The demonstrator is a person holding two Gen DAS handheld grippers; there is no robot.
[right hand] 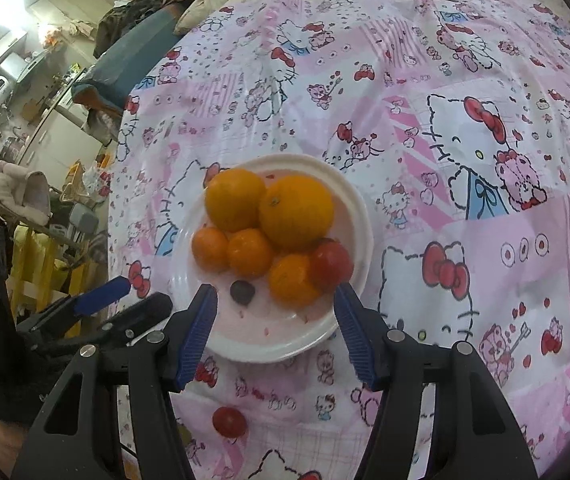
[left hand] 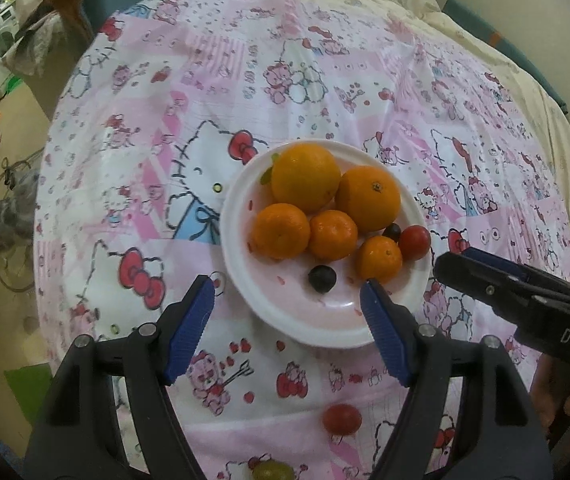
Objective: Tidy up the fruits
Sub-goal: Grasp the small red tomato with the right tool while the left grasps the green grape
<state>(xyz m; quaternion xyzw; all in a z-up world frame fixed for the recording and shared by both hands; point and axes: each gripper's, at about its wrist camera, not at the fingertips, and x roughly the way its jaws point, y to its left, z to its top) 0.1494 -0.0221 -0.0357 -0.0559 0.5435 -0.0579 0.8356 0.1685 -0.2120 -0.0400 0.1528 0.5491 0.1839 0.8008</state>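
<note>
Here a white plate (left hand: 245, 280) sits on a pink cartoon-cat tablecloth (left hand: 365, 60), and most of the fruit is piled on it. Two large oranges (left hand: 305, 178) lie side by side at the far half of the plate, touching each other. Three smaller mandarins (left hand: 281, 231) sit in front of them in a loose row, the two on the left touching. A red cherry tomato (left hand: 414, 243) rests against the rightmost mandarin near the plate's right rim, with a dark grape (left hand: 392, 231) tucked just behind it. A second dark grape (left hand: 322, 278) lies alone on the bare near part of the plate. Off the plate, another red tomato (left hand: 342, 419) sits on the cloth near the table's front edge, and a green grape (left hand: 273, 471) shows partly at the bottom edge of the left wrist view. The left gripper (left hand: 287, 300) hovers over the plate's near rim, its blue-padded fingers spread wide with nothing between them. The right gripper (right hand: 275, 300) is likewise spread wide and empty, poised above the near side of the plate, with the loose tomato on the cloth below it.
</note>
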